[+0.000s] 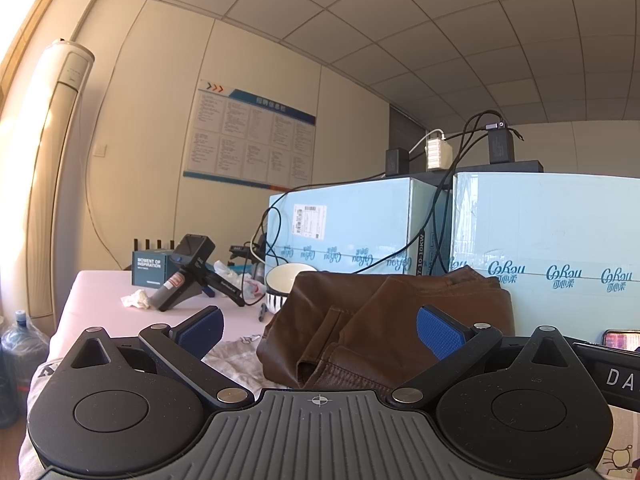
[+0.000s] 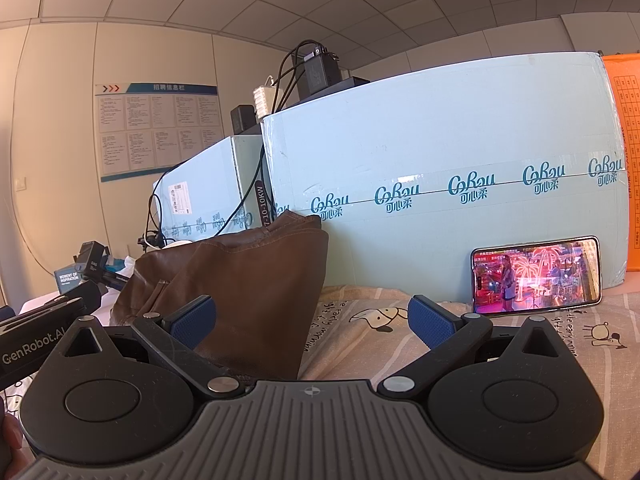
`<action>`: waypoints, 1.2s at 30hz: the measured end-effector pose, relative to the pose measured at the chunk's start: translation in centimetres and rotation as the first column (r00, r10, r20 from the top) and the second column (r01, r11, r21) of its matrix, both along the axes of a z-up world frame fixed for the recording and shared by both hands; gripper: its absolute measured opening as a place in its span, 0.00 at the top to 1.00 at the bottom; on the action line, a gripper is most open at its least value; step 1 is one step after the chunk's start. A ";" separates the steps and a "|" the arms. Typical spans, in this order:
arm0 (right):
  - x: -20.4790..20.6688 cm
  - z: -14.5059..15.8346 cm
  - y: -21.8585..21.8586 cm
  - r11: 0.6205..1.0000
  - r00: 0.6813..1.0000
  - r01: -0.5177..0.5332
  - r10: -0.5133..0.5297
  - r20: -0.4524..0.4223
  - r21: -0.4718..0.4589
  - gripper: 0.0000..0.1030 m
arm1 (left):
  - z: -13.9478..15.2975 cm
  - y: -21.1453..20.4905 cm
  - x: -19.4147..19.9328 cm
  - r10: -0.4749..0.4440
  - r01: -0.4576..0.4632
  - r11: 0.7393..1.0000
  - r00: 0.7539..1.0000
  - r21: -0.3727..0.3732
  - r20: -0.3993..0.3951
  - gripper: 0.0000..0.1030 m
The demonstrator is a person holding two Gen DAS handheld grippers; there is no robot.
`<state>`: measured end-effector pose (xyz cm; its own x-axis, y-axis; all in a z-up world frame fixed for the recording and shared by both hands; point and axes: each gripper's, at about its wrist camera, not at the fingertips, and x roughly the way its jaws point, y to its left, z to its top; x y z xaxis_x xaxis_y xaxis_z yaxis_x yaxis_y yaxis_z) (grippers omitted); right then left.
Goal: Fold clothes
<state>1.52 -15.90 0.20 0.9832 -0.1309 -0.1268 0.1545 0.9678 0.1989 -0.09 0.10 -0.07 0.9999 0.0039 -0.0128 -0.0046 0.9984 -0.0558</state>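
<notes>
Brown leather garment (image 1: 384,320) sits bunched in a heap on the printed bedsheet (image 2: 500,332), right in front of both my grippers.

Surroundings, left wrist view, left to right: water jug (image 1: 18,344) on the floor, tall white standing air conditioner (image 1: 52,176), notice board (image 1: 250,136) on the wall. On the pink table surface (image 1: 104,292): crumpled tissue (image 1: 136,299), dark box with white lettering (image 1: 149,269), a spare handheld gripper device (image 1: 188,272) lying tilted, white bowl with striped side (image 1: 286,286) just beside the garment's left edge. Behind the garment, two light-blue cartons (image 1: 552,240) with chargers and a white power strip (image 1: 438,152) on top; black cables (image 1: 276,236) hang down the carton face.

Right wrist view: the same cartons form a wall close behind the garment. Smartphone (image 2: 536,276) leans against the right carton, screen lit, standing on the sheet to the right of the garment. Orange package (image 2: 626,160) at far right edge.

Left gripper (image 1: 320,326): fingers spread wide, nothing between them, blue pads (image 1: 438,330) bare. Garment lies just ahead, filling the gap between the fingertips in view; I can't tell whether it touches.

Right gripper (image 2: 312,318): also spread wide, empty. Garment is ahead and left of centre, its right edge falling between the fingers, left finger overlapping it in view. Right finger is over bare sheet.
</notes>
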 end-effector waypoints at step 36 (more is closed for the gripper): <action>-0.2 0.1 0.4 0.998 0.999 0.048 -0.048 0.003 -0.030 0.00 | 0.1 0.5 -0.6 -0.067 0.067 0.998 0.998 -0.021 0.015 0.00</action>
<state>1.36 -15.54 0.26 0.9759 -0.1820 -0.1201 0.2009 0.9647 0.1704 -0.68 0.59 0.02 0.9980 -0.0635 0.0022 0.0635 0.9950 -0.0765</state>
